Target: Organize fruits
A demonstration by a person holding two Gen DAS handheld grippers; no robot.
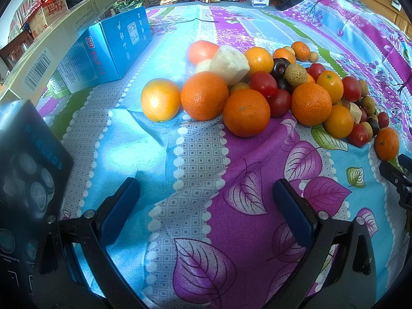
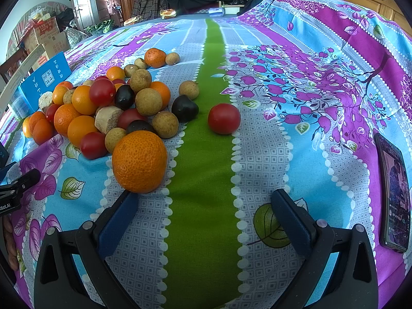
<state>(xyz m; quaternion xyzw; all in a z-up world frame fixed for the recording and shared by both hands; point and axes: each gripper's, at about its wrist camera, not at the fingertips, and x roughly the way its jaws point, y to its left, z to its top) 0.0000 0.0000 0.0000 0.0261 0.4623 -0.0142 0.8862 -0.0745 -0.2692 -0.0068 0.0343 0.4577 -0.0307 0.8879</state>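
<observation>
A heap of mixed fruit lies on a flowered cloth (image 1: 195, 154): oranges (image 1: 246, 112), red cherry tomatoes (image 1: 264, 83), dark plums (image 1: 279, 68), tan longans (image 1: 296, 74) and pale cut chunks (image 1: 229, 63). My left gripper (image 1: 206, 191) is open, a little short of the heap, with nothing between its fingers. In the right wrist view a large orange (image 2: 139, 161) sits just past the left fingertip (image 2: 128, 200) of my open right gripper (image 2: 203, 200). One red tomato (image 2: 223, 118) and a dark plum (image 2: 184, 108) lie apart from the heap (image 2: 103, 110).
A blue carton (image 1: 113, 51) and a long pale box (image 1: 56, 43) stand at the left, a dark shaver box (image 1: 23, 170) close by at the near left. A phone (image 2: 395, 198) lies on the cloth at the right. The other gripper shows at the edge (image 1: 399, 177).
</observation>
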